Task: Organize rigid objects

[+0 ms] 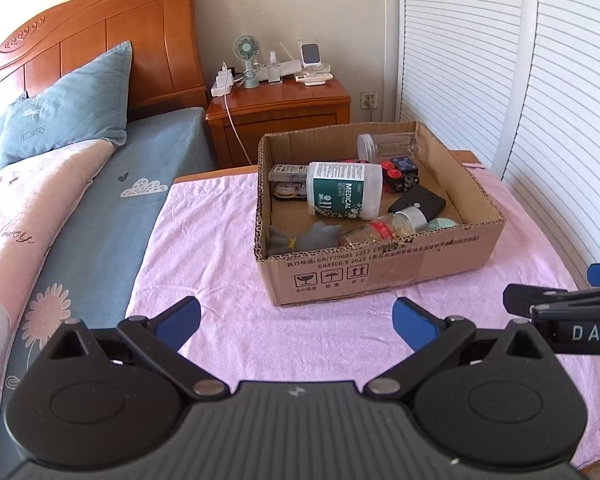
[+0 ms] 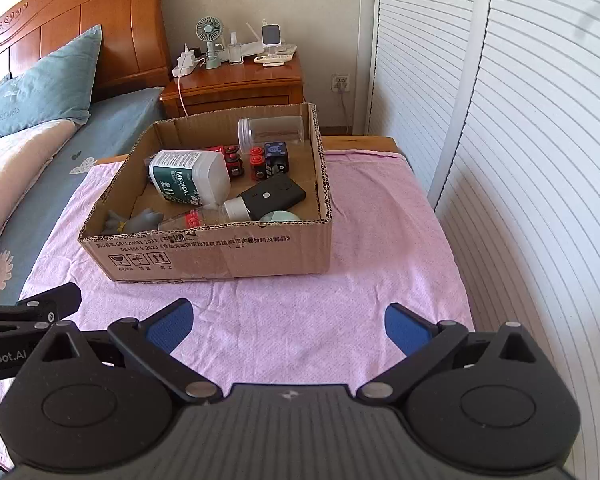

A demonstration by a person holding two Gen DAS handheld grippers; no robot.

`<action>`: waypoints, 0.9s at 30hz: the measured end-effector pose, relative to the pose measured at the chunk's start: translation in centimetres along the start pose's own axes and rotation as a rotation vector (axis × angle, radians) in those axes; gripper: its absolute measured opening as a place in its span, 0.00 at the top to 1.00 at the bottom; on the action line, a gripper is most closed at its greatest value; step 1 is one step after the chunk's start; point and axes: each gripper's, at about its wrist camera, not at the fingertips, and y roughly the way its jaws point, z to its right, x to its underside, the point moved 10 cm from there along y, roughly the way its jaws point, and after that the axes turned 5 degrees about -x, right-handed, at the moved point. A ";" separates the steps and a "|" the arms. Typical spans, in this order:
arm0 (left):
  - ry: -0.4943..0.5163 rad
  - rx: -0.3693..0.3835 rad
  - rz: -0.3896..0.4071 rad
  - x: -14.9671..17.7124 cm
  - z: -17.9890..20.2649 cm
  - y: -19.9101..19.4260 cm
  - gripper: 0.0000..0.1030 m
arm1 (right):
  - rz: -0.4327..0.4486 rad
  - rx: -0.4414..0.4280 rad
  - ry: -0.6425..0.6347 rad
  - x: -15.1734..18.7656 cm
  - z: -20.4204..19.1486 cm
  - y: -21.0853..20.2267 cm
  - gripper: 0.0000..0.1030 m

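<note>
1. Both grippers hung low over the pink cloth on the table point(image 2: 340, 280), short of the cardboard box point(image 2: 220, 252); the left gripper point(image 1: 296, 320) and the right gripper point(image 2: 288, 320) each had fingers spread wide, holding nothing.
2. Everything rigid lay jumbled inside the box: the white medical bottle point(image 2: 188, 180) on its side, a clear jar point(image 2: 272, 130), a black case point(image 2: 276, 196), a small bottle point(image 2: 208, 216).
3. No loose item showed on the cloth, so this fitted either sorting done or the box awaiting emptying; I couldn't tell which.
</note>
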 end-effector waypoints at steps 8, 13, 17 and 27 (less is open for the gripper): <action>-0.028 0.006 -0.017 0.5 -0.1 -0.5 0.02 | 0.009 0.014 -0.002 0.4 0.0 -0.8 0.00; -0.034 0.006 -0.016 0.5 -0.1 -0.9 0.02 | 0.015 0.012 -0.002 0.4 0.1 -1.0 0.00; -0.031 0.003 -0.010 0.3 0.0 -1.0 0.02 | 0.017 0.010 -0.002 0.4 0.0 -1.1 0.00; -0.029 -0.013 -0.002 0.2 -0.1 -1.2 0.02 | 0.023 0.009 0.002 0.3 0.1 -1.2 0.00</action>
